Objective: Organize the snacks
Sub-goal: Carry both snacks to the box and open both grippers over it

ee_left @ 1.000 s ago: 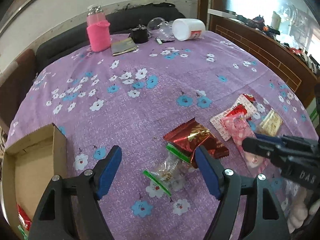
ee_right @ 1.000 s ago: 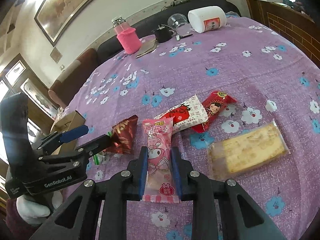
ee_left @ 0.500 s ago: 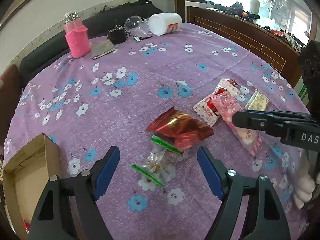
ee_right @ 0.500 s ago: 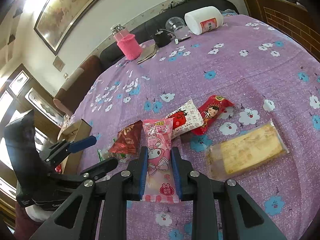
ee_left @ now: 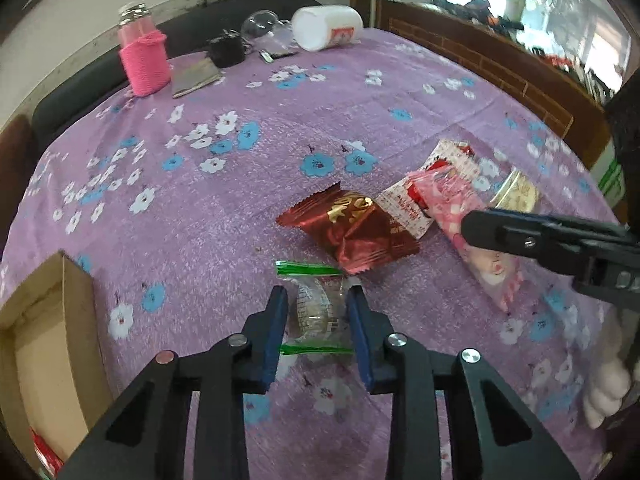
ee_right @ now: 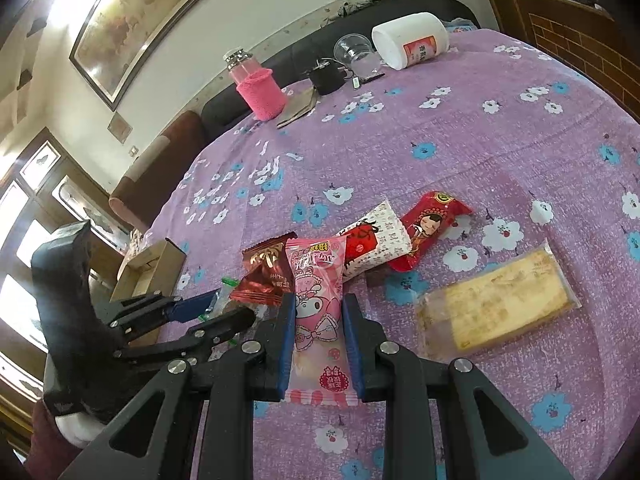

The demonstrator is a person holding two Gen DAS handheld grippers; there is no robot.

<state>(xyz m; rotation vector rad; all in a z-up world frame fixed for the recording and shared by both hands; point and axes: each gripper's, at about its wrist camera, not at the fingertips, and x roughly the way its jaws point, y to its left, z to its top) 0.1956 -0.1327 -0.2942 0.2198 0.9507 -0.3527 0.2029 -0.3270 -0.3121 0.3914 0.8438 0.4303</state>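
My left gripper [ee_left: 317, 308] pinched the clear green-edged snack [ee_left: 316, 307], the cardboard box [ee_left: 48, 320] lying to its left, while my right gripper [ee_right: 319, 312] clamped the pink packet [ee_right: 318, 304] lengthwise.

The left tool [ee_left: 317, 312] was low over the tabletop, its blue pads [ee_left: 276, 332] drawn in against a clear packet. The right tool [ee_right: 319, 320] sat just beside it, pads [ee_right: 287, 336] pressed on a pink packet, a white-gloved hand [ee_left: 608, 392] behind.
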